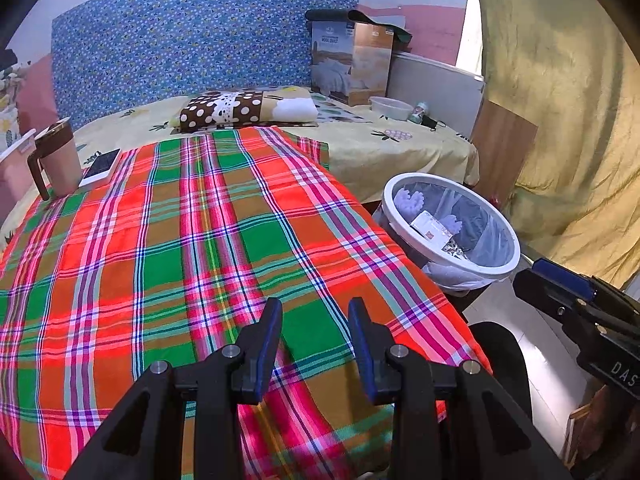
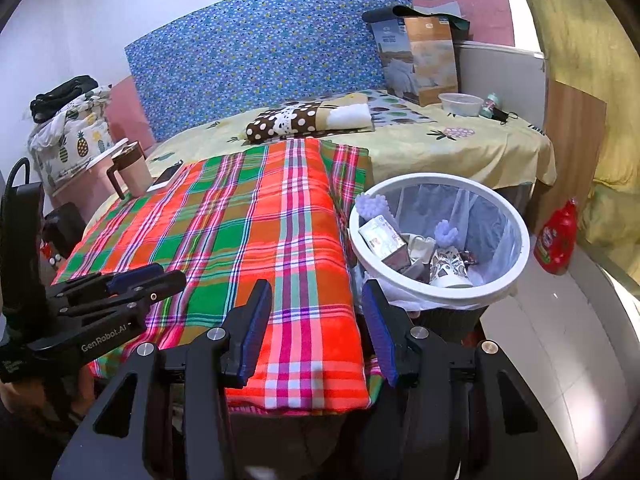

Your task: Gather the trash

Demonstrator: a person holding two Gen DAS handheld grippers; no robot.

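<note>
A white-rimmed trash bin (image 1: 508, 268) (image 2: 520, 264) with a clear liner stands on the floor beside the bed's right edge. Inside lie a small carton (image 2: 380, 238), a patterned paper cup (image 2: 450, 266) and purple foam pieces (image 2: 446, 232). My left gripper (image 1: 315, 312) is open and empty, above the plaid blanket (image 1: 200, 240). My right gripper (image 2: 316, 296) is open and empty, over the blanket's right edge, just left of the bin. The left gripper also shows in the right wrist view (image 2: 160, 276), the right one in the left wrist view (image 1: 532, 276).
On the bed: a lidded mug (image 1: 60, 160) and a phone (image 1: 102, 166) at the left, a spotted pillow (image 1: 240, 108), a quilt box (image 1: 352, 64), a plastic bowl (image 1: 390, 108) and a small bottle (image 1: 419, 112). A red detergent bottle (image 2: 558, 238) stands on the floor.
</note>
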